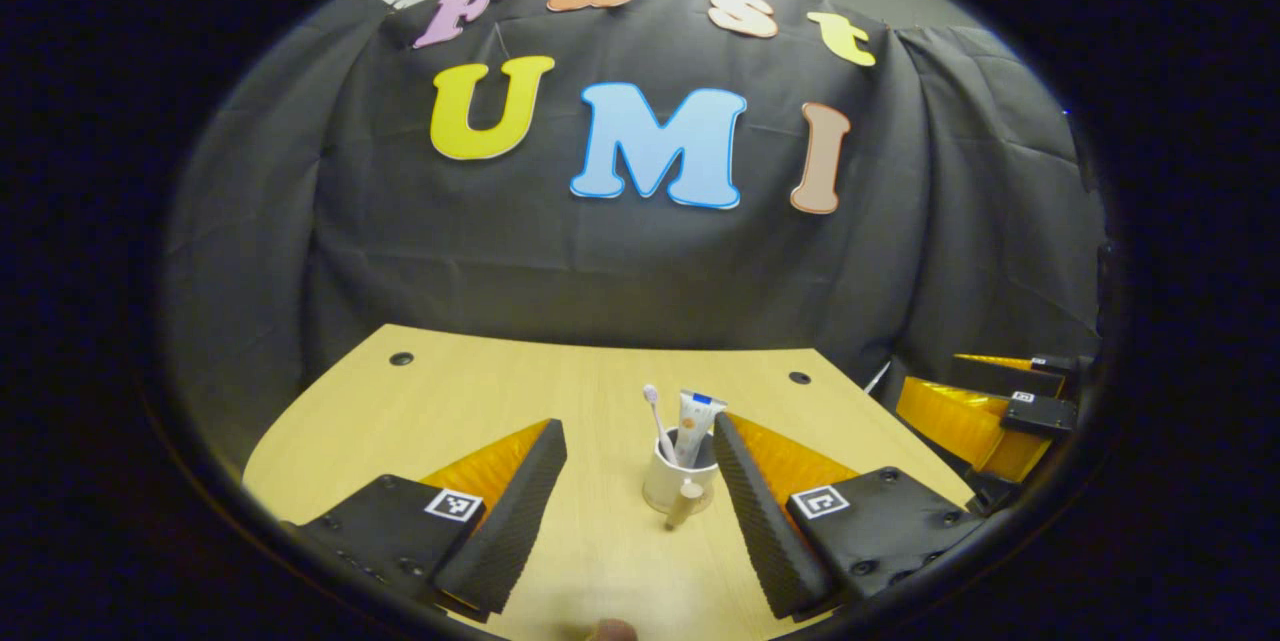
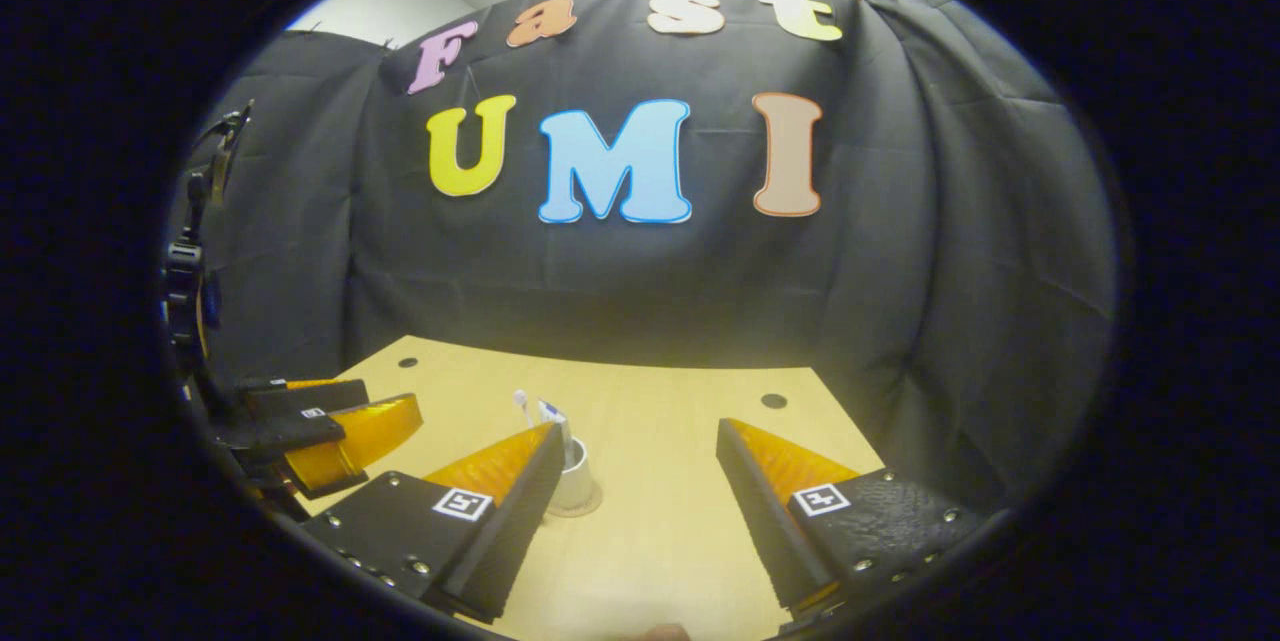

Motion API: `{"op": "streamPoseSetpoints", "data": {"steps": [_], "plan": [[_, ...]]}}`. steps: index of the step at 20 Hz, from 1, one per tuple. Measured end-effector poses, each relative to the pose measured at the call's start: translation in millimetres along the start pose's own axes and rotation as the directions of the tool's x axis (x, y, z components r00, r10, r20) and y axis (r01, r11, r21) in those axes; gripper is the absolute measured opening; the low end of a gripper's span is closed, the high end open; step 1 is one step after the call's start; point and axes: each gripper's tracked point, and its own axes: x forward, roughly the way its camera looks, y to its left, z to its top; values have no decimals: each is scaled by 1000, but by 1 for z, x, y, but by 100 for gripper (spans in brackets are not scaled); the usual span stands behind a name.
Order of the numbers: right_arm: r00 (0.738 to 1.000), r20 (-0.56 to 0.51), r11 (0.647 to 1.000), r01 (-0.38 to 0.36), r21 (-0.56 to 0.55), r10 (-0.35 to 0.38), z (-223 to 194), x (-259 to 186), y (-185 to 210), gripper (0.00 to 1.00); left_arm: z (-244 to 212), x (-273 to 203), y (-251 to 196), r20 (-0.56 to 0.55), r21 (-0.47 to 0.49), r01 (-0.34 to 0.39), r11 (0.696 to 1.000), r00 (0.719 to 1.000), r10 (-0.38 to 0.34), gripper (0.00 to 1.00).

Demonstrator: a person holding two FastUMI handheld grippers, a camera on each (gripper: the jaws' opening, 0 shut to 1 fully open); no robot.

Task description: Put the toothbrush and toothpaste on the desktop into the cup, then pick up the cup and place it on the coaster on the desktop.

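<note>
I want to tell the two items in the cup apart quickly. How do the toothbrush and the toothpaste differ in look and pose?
The toothbrush is a thin stick with a small pale head on top; the toothpaste is a broad, flat white tube with a blue band near its top. The toothbrush leans to the left, while the toothpaste stands closer to upright. Both stand in the white cup and poke out above its rim.

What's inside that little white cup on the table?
A toothbrush and a toothpaste tube stand upright inside the cup. Their lower ends are hidden by the cup's wall. A coaster lies underneath.
</note>
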Motion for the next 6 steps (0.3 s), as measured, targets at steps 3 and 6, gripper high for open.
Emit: {"op": "streamPoseSetpoints", "data": {"steps": [3, 6], "plan": [[1000, 24, 1000, 3, 3, -3, 2, -10, 8, 93, 8, 2, 1, 55, 18, 3, 1000, 998, -4, 94], [999, 49, 1000, 10, 5, -10, 6, -13, 13, 94, 19, 4, 5, 103, 41, 12, 999, 995, -16, 96]]}}
